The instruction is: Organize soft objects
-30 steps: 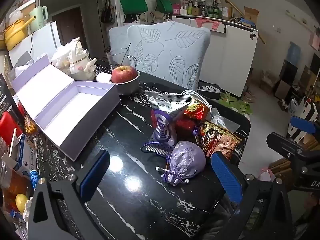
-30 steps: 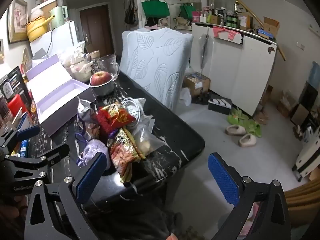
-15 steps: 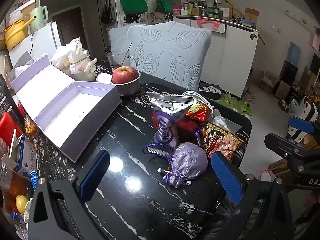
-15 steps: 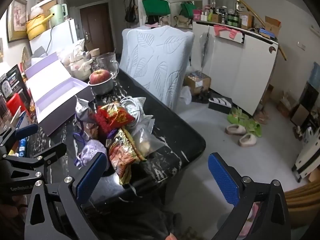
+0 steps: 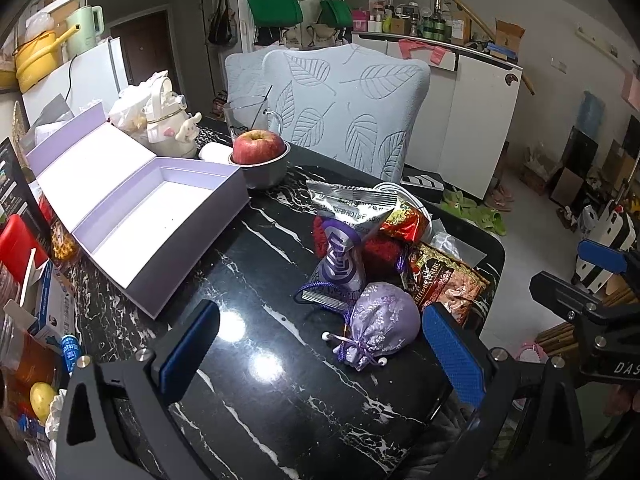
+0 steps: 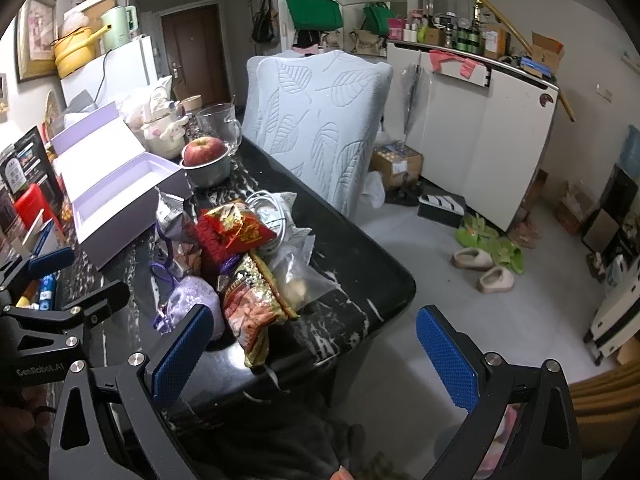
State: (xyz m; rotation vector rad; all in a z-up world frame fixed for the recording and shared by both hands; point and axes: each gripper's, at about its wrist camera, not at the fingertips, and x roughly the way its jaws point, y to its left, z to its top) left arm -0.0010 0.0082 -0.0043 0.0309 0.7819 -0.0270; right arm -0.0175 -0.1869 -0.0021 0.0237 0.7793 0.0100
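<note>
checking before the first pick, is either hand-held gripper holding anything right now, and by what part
Nothing is held. The left hand-held gripper and right hand-held gripper are both open; the lilac pouch lies on the table.

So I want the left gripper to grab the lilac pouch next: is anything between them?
Nothing visible. The left gripper is open and the pouch lies just ahead on bare tabletop; the snack bags sit behind and beside it.

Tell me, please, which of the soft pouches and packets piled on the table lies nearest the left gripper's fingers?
The lilac drawstring pouch: it lies at the near edge of the pile, just ahead of the open left gripper; the snack packets sit behind it.
</note>
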